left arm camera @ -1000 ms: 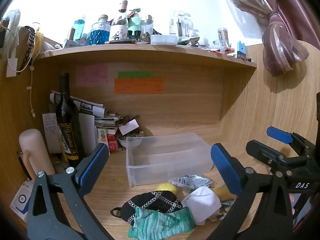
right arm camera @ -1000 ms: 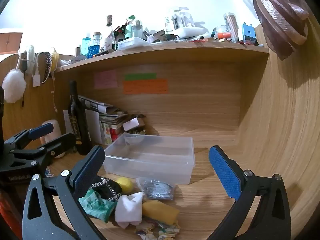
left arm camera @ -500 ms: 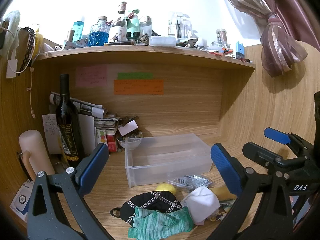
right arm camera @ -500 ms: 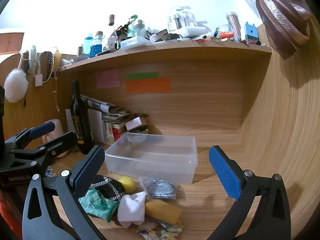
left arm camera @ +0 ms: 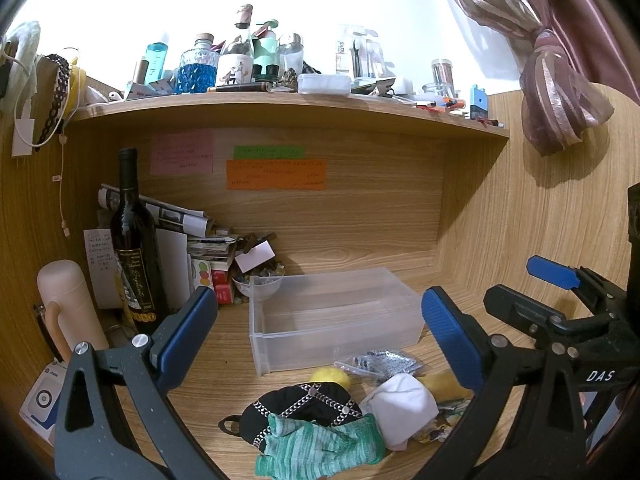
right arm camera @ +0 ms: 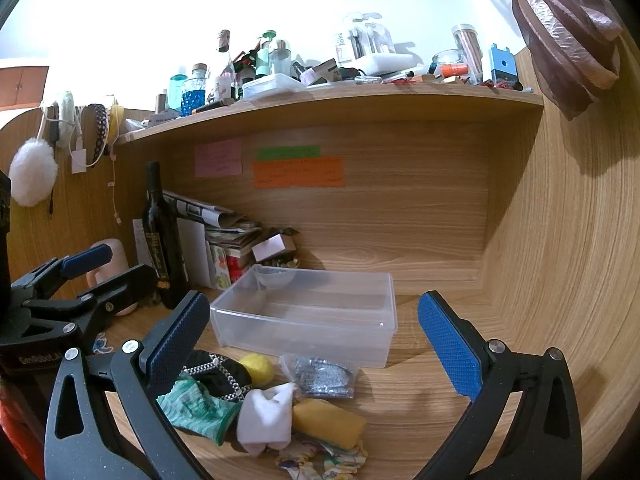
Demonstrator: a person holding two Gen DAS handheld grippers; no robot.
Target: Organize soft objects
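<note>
A pile of soft things lies on the wooden desk in front of a clear plastic bin [left arm camera: 332,316] [right arm camera: 308,312]: a green knit sock [left arm camera: 320,446] [right arm camera: 192,410], a black patterned pouch [left arm camera: 300,404] [right arm camera: 218,374], a white sock [left arm camera: 400,402] [right arm camera: 266,416], a yellow ball [left arm camera: 330,377] [right arm camera: 258,368], a yellow cloth [right arm camera: 328,422] and a silver mesh bag [left arm camera: 382,362] [right arm camera: 324,376]. The bin is empty. My left gripper [left arm camera: 320,340] is open above the pile. My right gripper [right arm camera: 314,340] is open and empty, to the right of the left one.
A dark wine bottle [left arm camera: 134,248], stacked papers and boxes [left arm camera: 200,256] and a pink tumbler [left arm camera: 66,312] stand at the back left. A small bowl [left arm camera: 260,288] sits behind the bin. A cluttered shelf [left arm camera: 280,100] hangs overhead. A wooden side wall [right arm camera: 560,260] closes the right.
Both grippers have shifted only slightly; the view has drifted down a little. Nothing was taken hold of or moved.
</note>
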